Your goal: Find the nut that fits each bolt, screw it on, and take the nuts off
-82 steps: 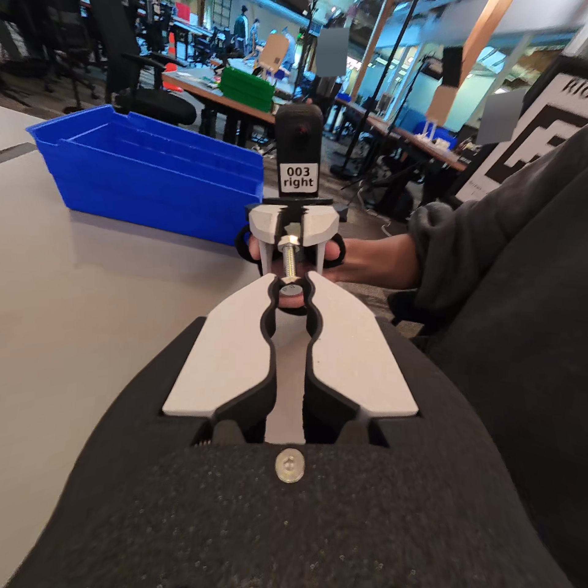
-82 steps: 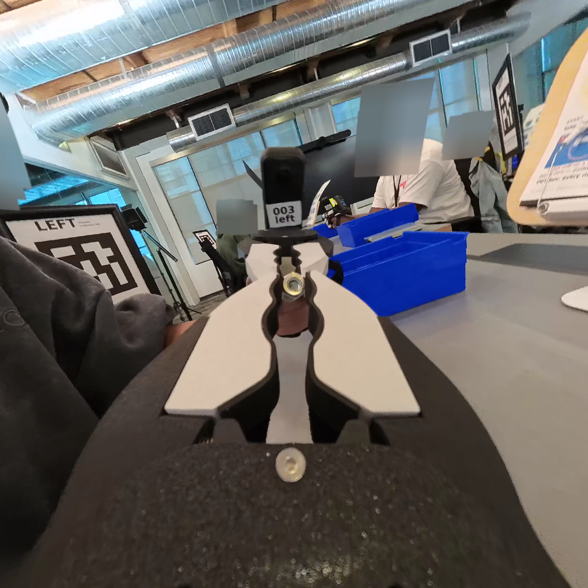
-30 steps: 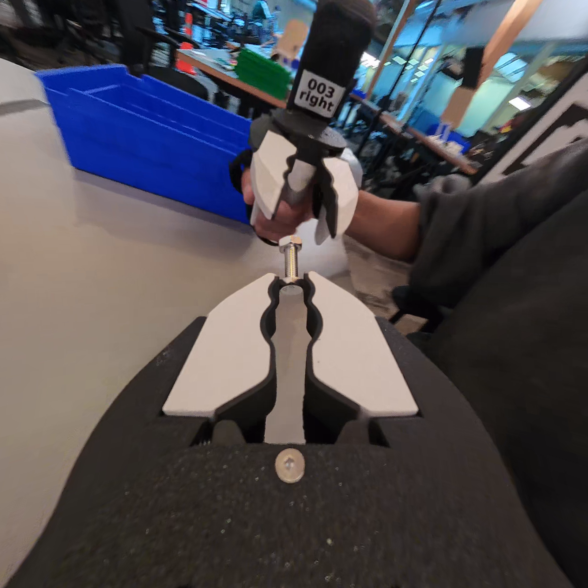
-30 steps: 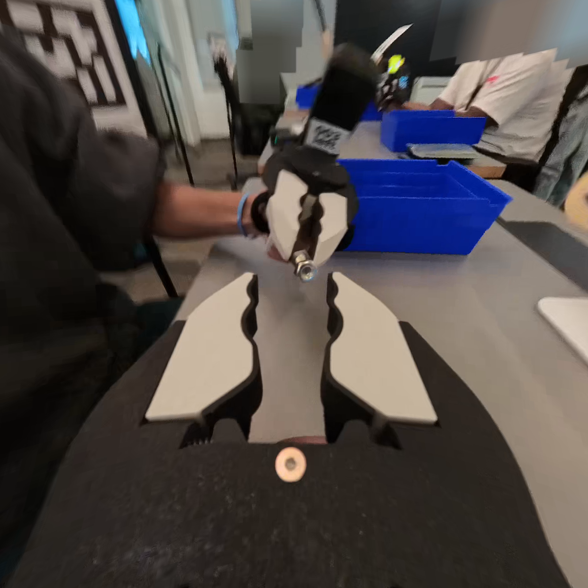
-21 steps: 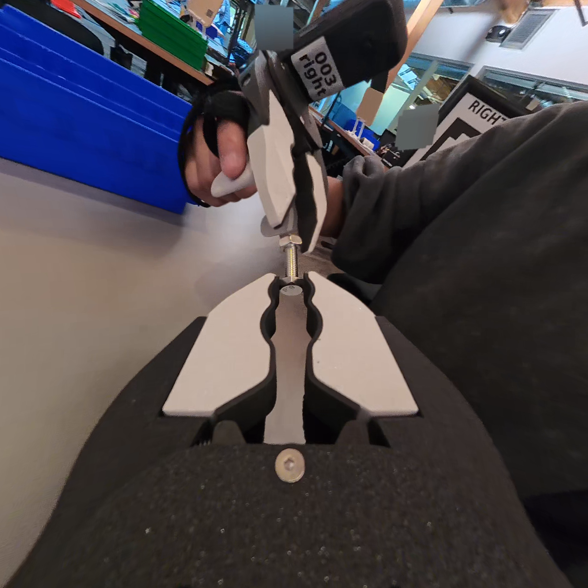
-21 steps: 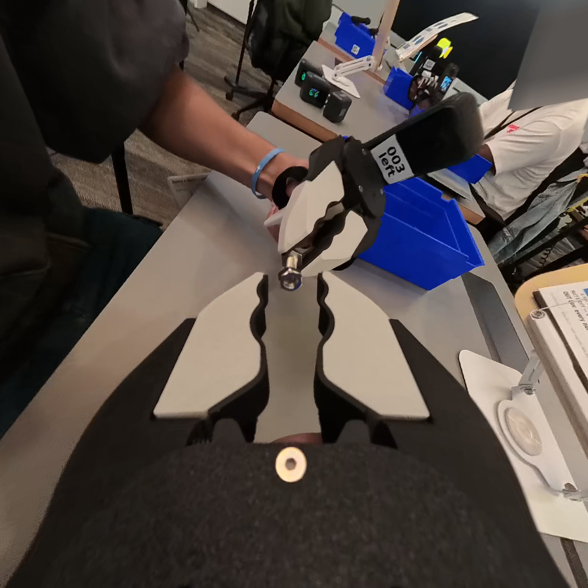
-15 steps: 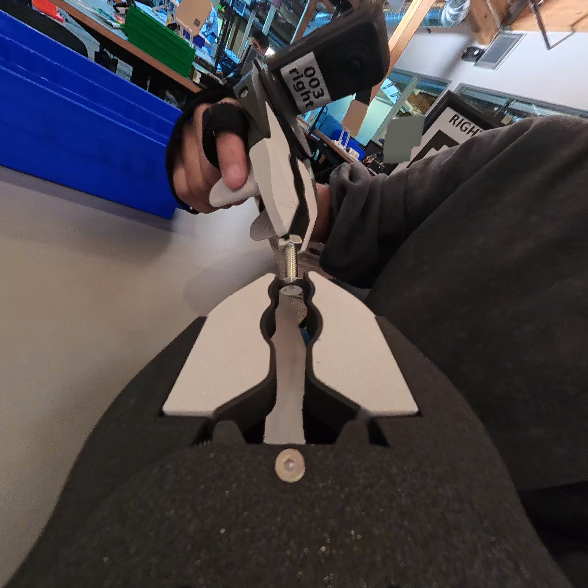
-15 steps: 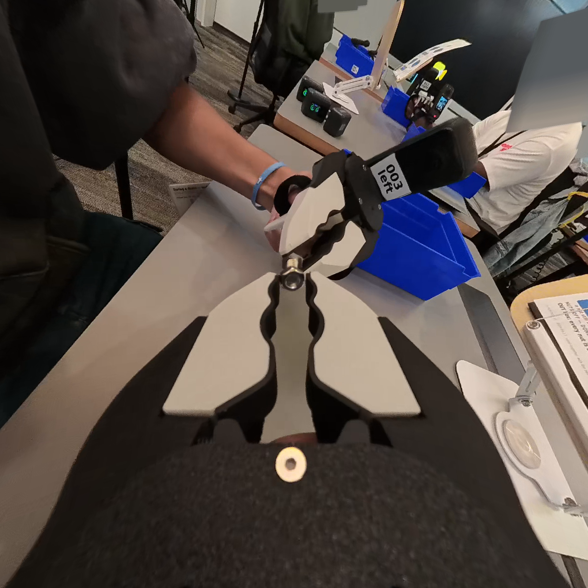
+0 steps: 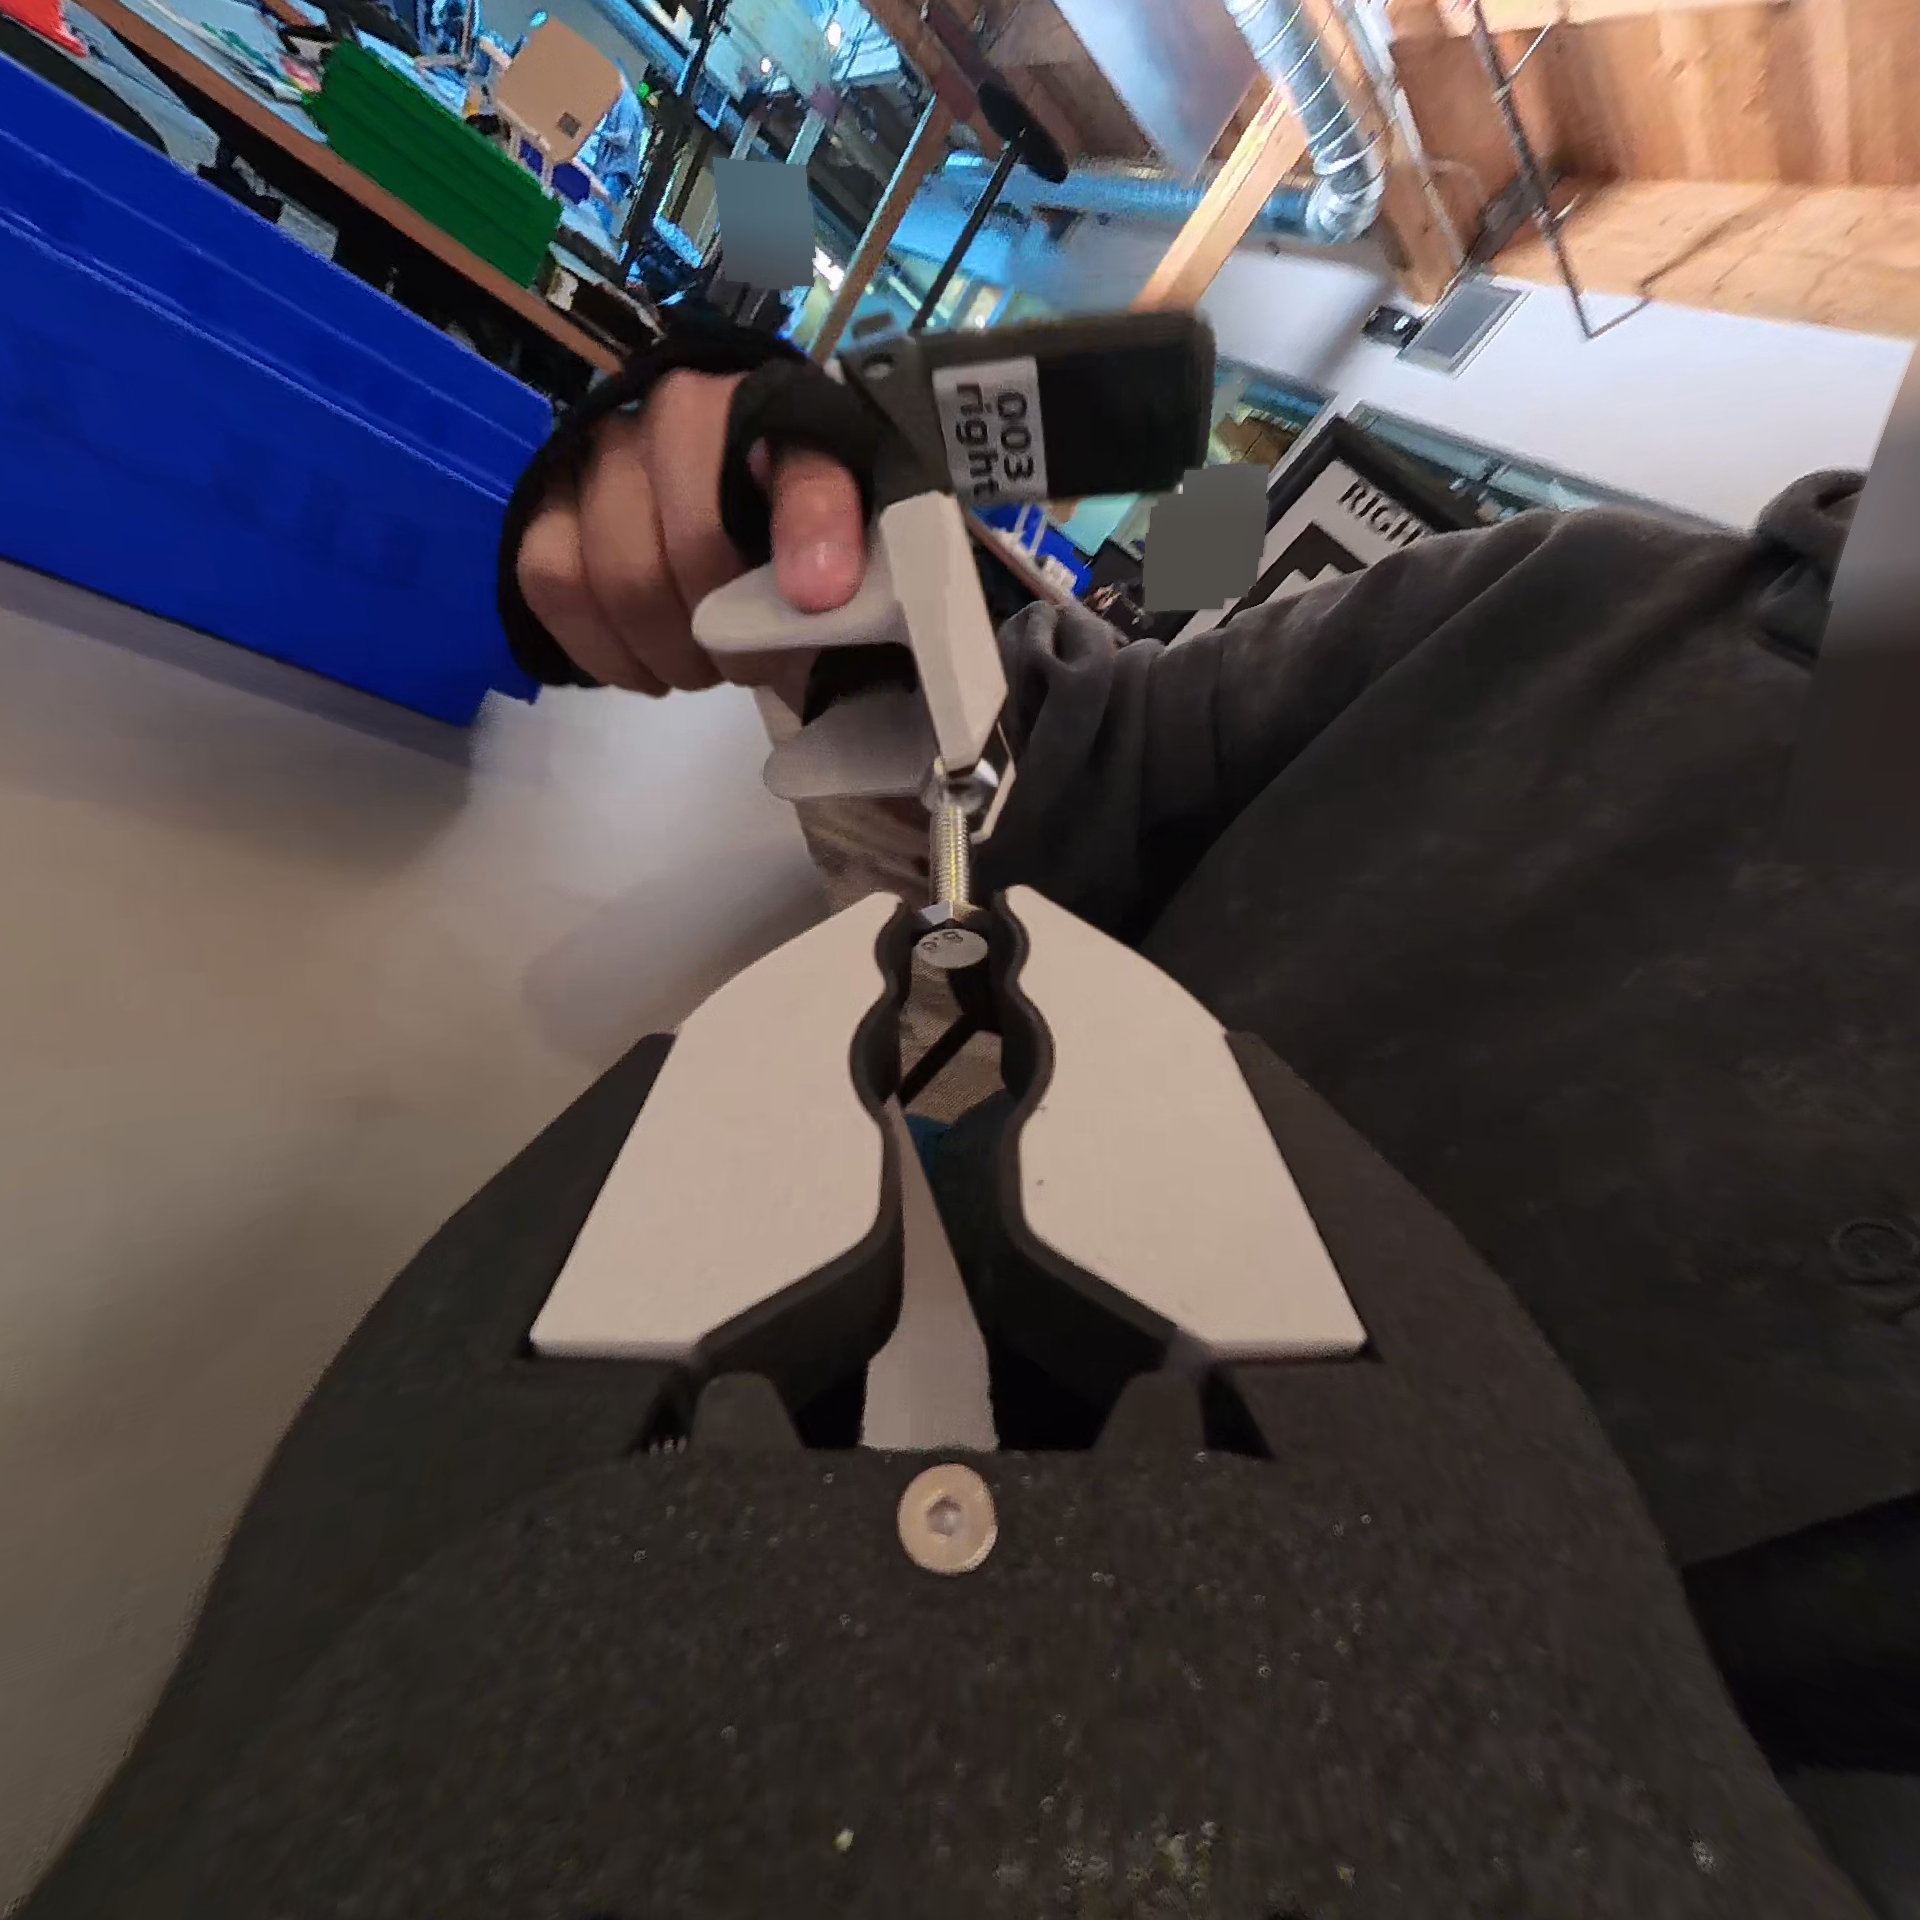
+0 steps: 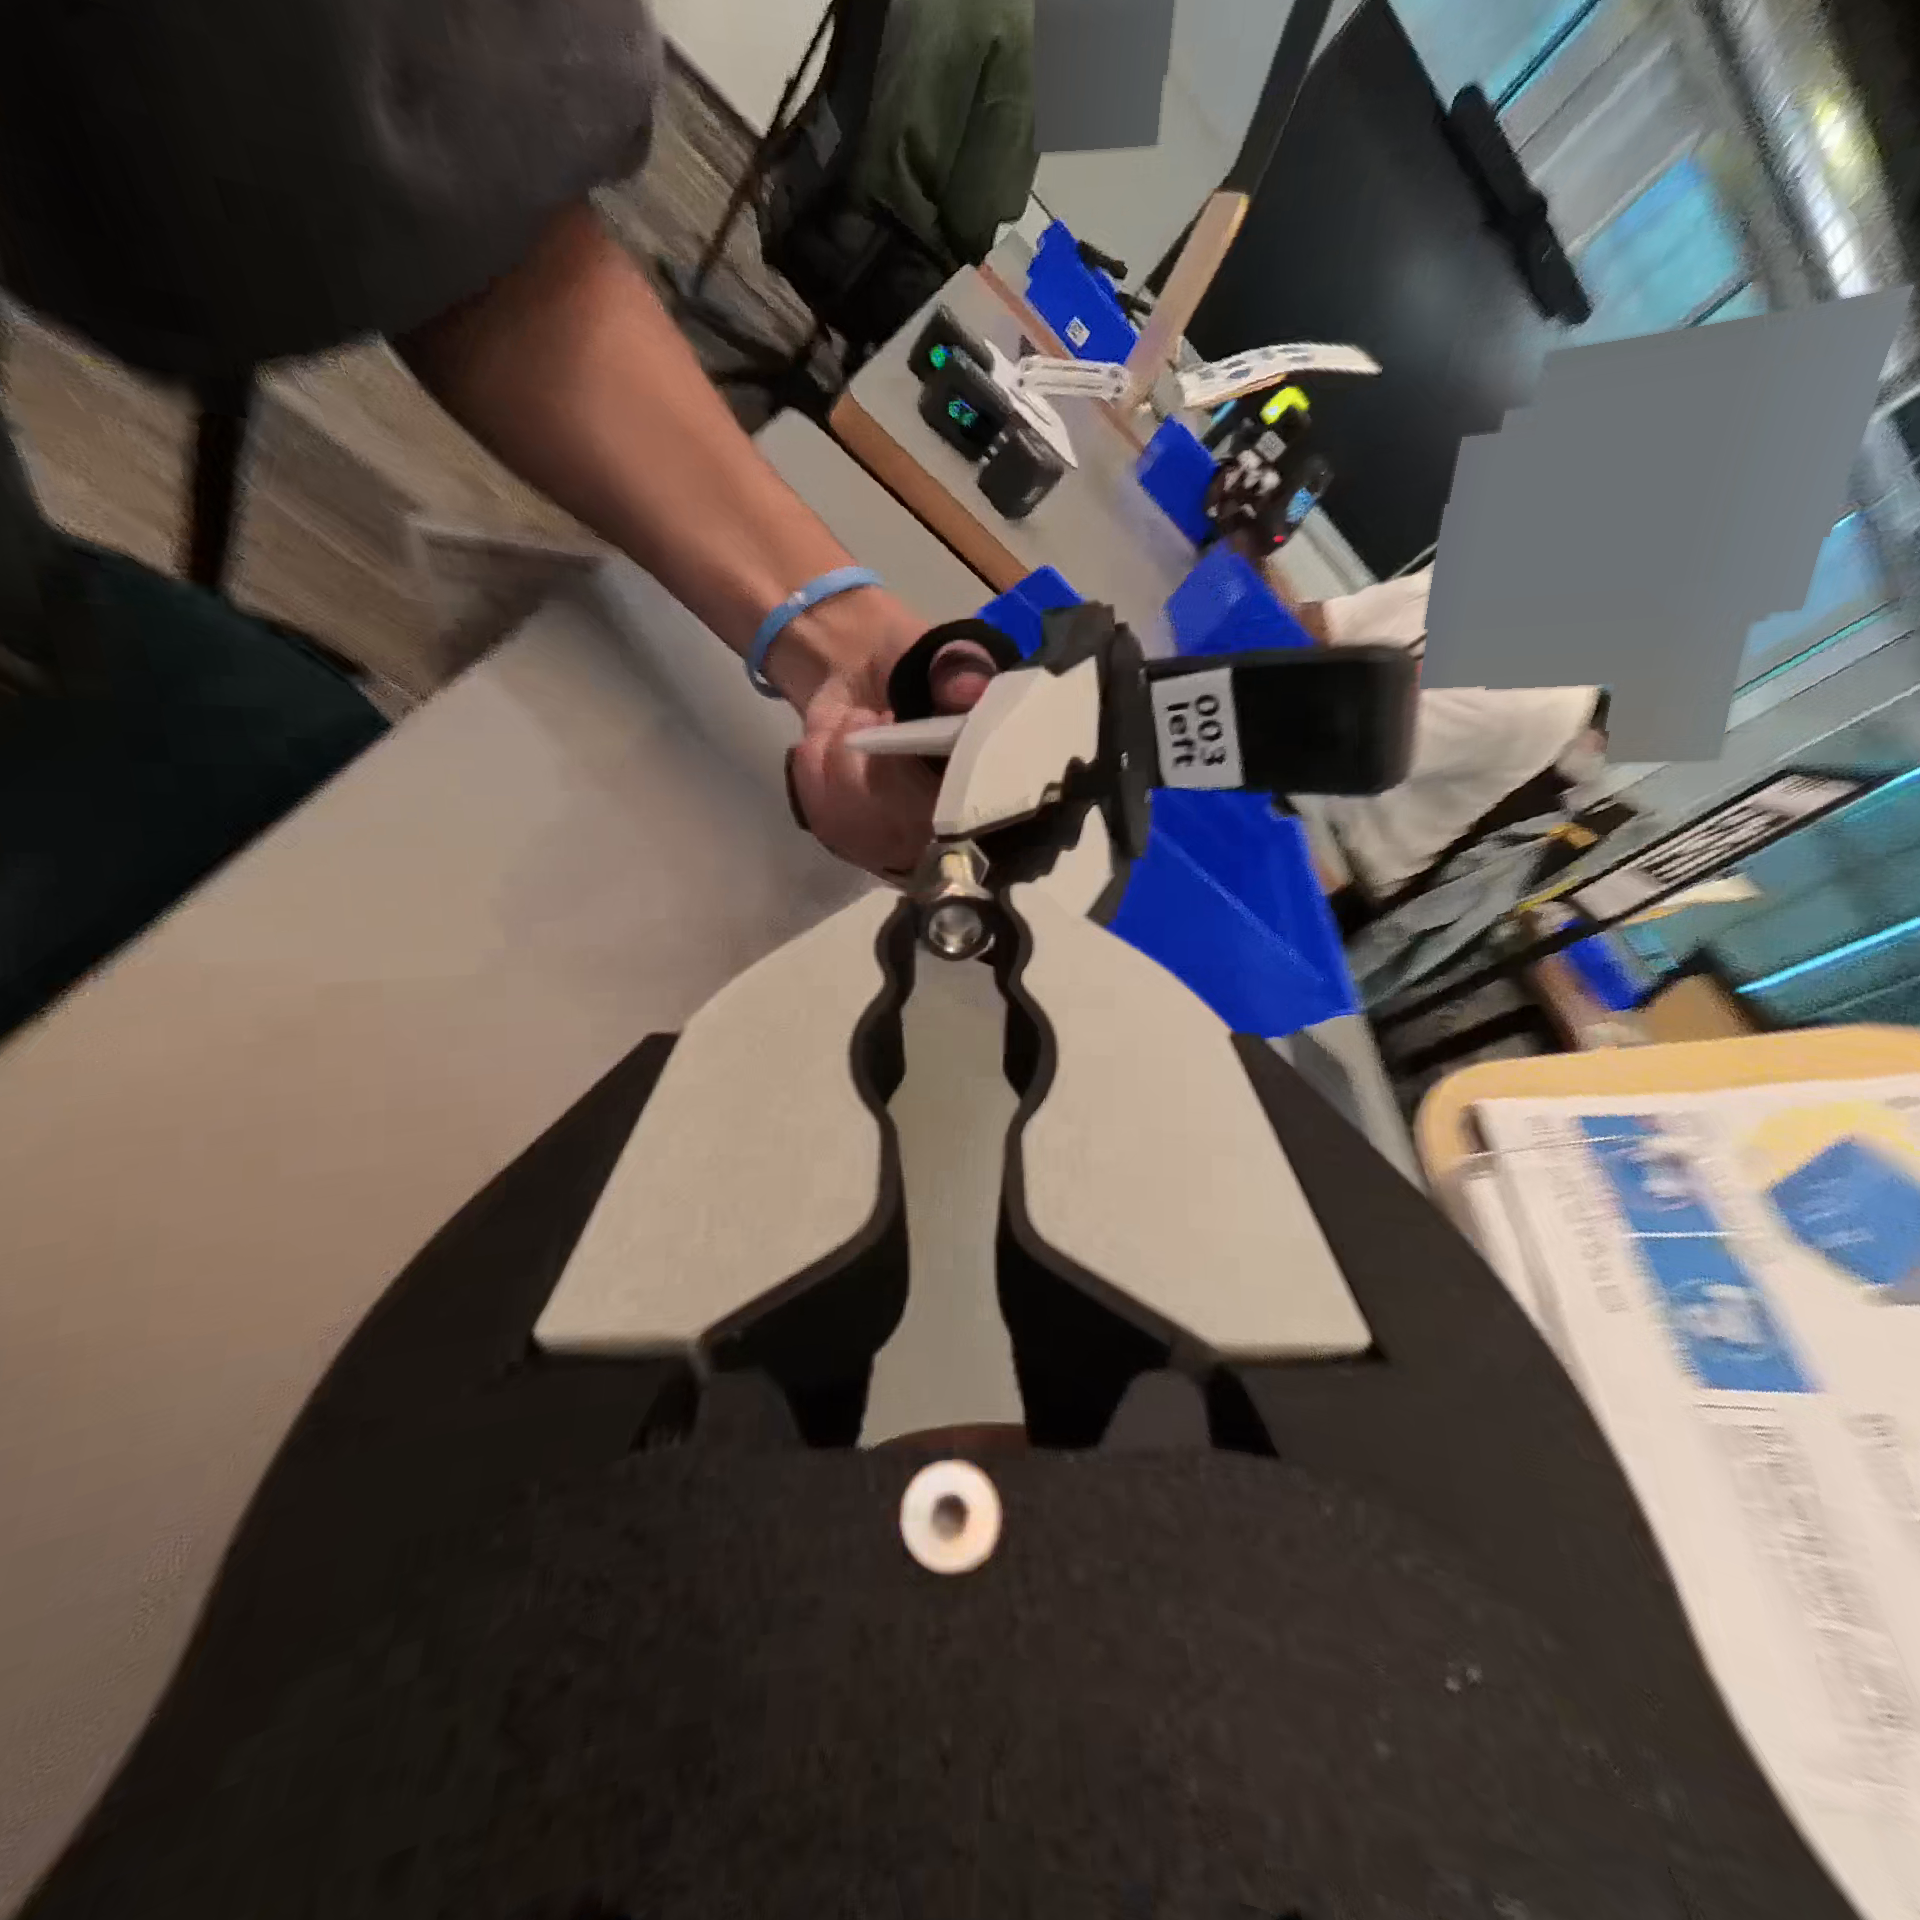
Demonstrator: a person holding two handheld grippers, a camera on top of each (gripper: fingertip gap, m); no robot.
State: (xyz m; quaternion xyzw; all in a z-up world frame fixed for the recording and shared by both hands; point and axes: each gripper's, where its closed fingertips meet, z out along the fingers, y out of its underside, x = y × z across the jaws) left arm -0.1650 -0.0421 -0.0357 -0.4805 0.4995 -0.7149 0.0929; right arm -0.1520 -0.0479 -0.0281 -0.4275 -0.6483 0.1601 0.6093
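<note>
Between our two grippers, above the pale grey worktop (image 9: 260,987), hangs the silver threaded steel bolt (image 9: 952,862). From the left wrist, our left gripper (image 9: 950,940) is clenched on its hexagonal head, holding it steady so that the right gripper (image 9: 961,795) can clamp the small silver hex nut (image 9: 968,798) at the far end, apparently to turn it. A blue plastic bin (image 9: 239,499) stands behind, well clear.

From the right wrist, our right gripper (image 10: 954,935) grasps the nut (image 10: 956,928); the left gripper (image 10: 961,847) crowds close, limiting rotation. Printed sheets (image 10: 1714,1351) lie at the right.
</note>
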